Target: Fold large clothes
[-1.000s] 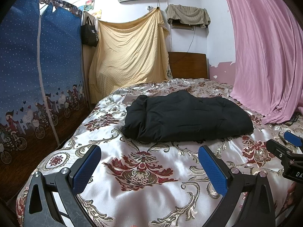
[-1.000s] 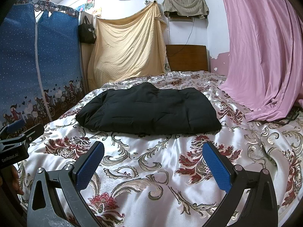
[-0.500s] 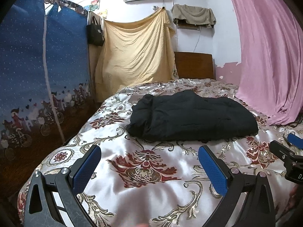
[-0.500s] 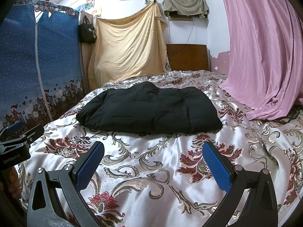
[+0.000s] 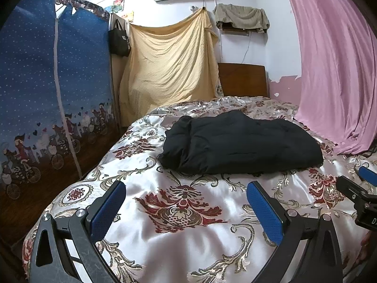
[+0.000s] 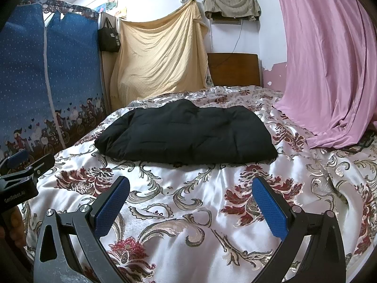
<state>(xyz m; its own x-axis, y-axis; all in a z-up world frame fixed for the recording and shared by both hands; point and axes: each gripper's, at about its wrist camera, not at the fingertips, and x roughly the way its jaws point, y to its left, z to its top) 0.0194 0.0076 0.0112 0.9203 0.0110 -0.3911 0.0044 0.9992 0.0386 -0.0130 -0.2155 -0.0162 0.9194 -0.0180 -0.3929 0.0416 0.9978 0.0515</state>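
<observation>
Black quilted jacket lay folded into a thick rectangular bundle on the satin floral bedspread, mid-bed, well ahead of both tools and touching neither. In the left wrist view the same jacket sat right of centre, its rounded, bunched end toward the blue zip wardrobe.

Left gripper was spread wide and empty, low over the near end of the bed. Right gripper was likewise spread wide and held nothing. Each tool showed at the edge of the other's view, so they sat side by side.

Handling, my read: puffy and soft, light for its bulk, no stiffness, so it would sag and spill open if lifted by one layer. Shell fabric on satin probably slid easily, so a push would shift the whole bundle rather than crease it. Best hold looked like the near folded edge, pinching through all layers at the two near corners, one tool per corner.

Versus a second earlier: left camera sat a bit higher and panned left, showing more wardrobe and less pink curtain. Right view barely changed. Jacket hadn't moved, jaws were equally spread
</observation>
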